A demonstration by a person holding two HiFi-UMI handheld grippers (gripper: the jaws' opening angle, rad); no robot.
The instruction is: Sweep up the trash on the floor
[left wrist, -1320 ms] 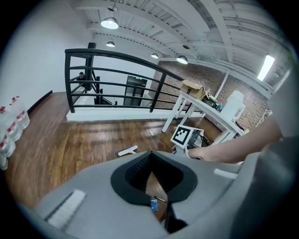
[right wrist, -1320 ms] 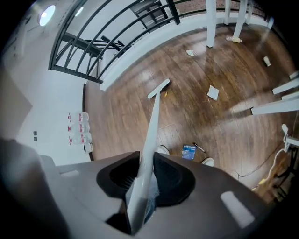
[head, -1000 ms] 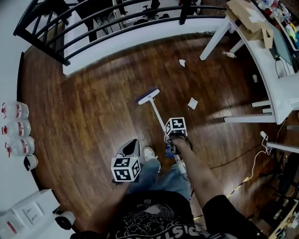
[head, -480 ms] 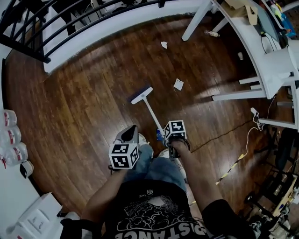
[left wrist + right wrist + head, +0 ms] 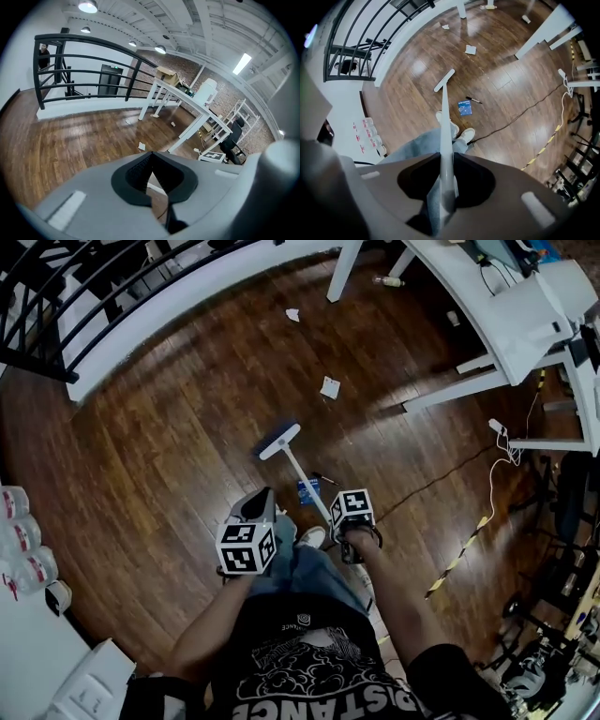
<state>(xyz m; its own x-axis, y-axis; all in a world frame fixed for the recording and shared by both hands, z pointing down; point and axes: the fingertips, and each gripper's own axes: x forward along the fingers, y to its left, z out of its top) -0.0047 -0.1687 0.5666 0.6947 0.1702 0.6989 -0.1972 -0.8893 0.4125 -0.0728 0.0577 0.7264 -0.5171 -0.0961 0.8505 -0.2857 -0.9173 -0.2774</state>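
A white-handled broom [image 5: 302,472] slants over the dark wood floor, its head [image 5: 279,441] down on the boards. My right gripper [image 5: 349,532] is shut on the handle [image 5: 444,154] near its top. A white paper scrap [image 5: 329,387] lies beyond the broom head, and a smaller scrap [image 5: 293,314] lies farther off near the railing base. A blue packet [image 5: 307,488] and a pen [image 5: 323,478] lie just beside the handle. My left gripper [image 5: 255,512] hangs in front of the person's left leg, jaws together, nothing seen between them. The left gripper view shows the paper scrap [image 5: 141,146].
White table legs [image 5: 455,390] and a table [image 5: 511,306] stand at the upper right. A black cable [image 5: 427,486] and yellow-black tape [image 5: 459,554] run across the floor at right. A black railing [image 5: 103,296] bounds the far side. Bottles [image 5: 21,549] line the left wall.
The head view has swung, so the table and scraps sit higher in it. The blue packet and pen have come into sight beside the handle. Both grippers keep their hold and pose.
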